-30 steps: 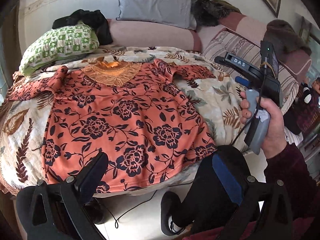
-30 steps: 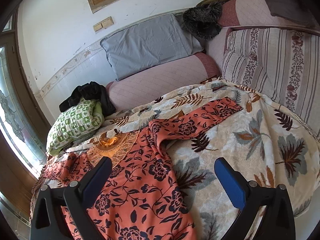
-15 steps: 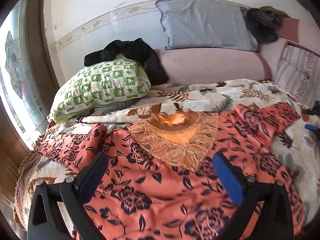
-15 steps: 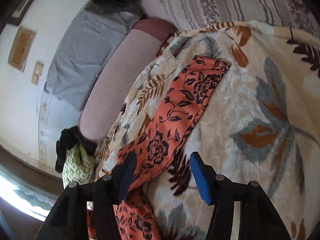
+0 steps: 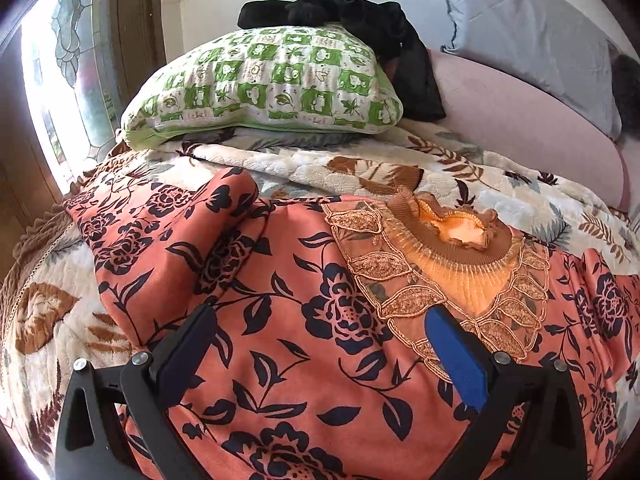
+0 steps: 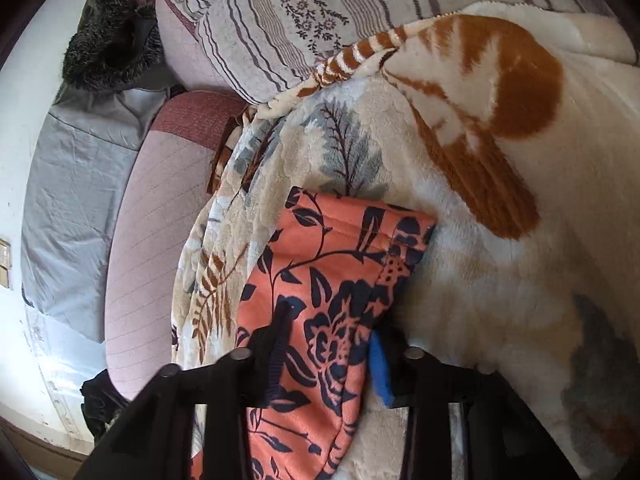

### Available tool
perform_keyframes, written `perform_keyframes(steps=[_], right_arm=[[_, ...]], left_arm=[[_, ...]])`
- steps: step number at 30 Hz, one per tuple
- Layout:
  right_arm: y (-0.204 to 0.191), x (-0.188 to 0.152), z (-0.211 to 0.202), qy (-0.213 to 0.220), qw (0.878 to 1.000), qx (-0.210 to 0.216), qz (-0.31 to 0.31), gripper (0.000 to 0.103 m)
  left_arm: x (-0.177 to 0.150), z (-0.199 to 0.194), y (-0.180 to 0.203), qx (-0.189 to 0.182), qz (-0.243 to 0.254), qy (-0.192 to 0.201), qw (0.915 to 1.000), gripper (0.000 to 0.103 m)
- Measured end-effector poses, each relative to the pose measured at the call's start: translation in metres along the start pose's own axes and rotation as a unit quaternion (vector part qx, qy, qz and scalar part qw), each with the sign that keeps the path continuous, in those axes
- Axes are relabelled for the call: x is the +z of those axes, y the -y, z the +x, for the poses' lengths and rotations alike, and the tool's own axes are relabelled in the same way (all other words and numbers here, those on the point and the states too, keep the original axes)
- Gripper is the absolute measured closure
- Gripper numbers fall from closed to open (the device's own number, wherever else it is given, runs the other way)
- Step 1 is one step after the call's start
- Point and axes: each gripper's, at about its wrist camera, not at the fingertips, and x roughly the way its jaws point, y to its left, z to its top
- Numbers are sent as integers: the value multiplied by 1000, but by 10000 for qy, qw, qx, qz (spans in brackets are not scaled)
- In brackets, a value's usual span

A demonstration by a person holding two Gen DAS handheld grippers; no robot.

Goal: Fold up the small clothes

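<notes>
An orange top (image 5: 304, 380) with dark flowers lies spread flat on the bed, its gold lace collar (image 5: 452, 256) toward the pillows. My left gripper (image 5: 320, 314) hovers open just over the chest below the collar, nothing between its fingers; the near sleeve (image 5: 160, 220) lies folded to its left. In the right wrist view the other sleeve (image 6: 332, 248) runs out onto the blanket. My right gripper (image 6: 328, 328) has its jaws closing around that sleeve a little short of the cuff, the fabric bunched between the pads.
A green checked pillow (image 5: 272, 84) with a black garment (image 5: 360, 12) on it, a grey pillow (image 5: 532, 40) and a pink bolster (image 5: 520, 128) line the head of the bed. A striped cushion (image 6: 320, 8) borders the leaf-patterned blanket (image 6: 500, 300) beyond the sleeve.
Both grippers came down close to the top. The left moved toward the collar and left shoulder. The right rolled over and went from wide open to closed around the sleeve end.
</notes>
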Motion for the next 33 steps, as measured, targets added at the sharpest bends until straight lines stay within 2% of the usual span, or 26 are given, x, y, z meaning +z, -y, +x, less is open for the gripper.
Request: perform_keyframes(steps=[1, 4, 10, 12, 15, 17, 21, 25, 29, 31, 33], right_arm=[[0, 1, 0, 5, 9999, -101, -36, 96], [-12, 0, -14, 155, 9996, -76, -227, 97], [-82, -13, -99, 784, 9903, 794, -829, 97], [-118, -22, -132, 950, 9829, 1160, -1073, 97], [-181, -48, -182, 1270, 9648, 1611, -1643, 97], [-222, -78, -200, 1214, 9532, 1866, -2048, 97], [-286, -165, -192, 505, 9366, 2110, -2752, 97], [-314, -278, -146, -464, 9203, 2226, -3184, 97], [-312, -390, -76, -1230, 9078, 1837, -3563, 96], [-300, -440, -40, -1594, 9007, 1465, -3767, 93], [-283, -481, -3, -2234, 8907, 1103, -3802, 93]], left_arm=[[2, -2, -1, 14, -5, 14, 10000, 0], [9, -10, -7, 30, -49, 93, 9999, 0], [25, -25, -37, 146, -266, 265, 9992, 0], [29, -29, -52, 312, -340, 296, 9985, 0], [34, -31, -80, 487, -503, 299, 9971, 0], [36, -28, -99, 665, -566, 187, 9960, 0], [38, -21, -142, 981, -919, -7, 9909, 0], [37, -20, -185, 1141, -1256, -101, 9854, 0], [36, -21, -216, 1421, -1374, -94, 9802, 0], [37, -19, -229, 1523, -1427, -142, 9779, 0], [36, -18, -239, 1510, -1511, -167, 9768, 0]])
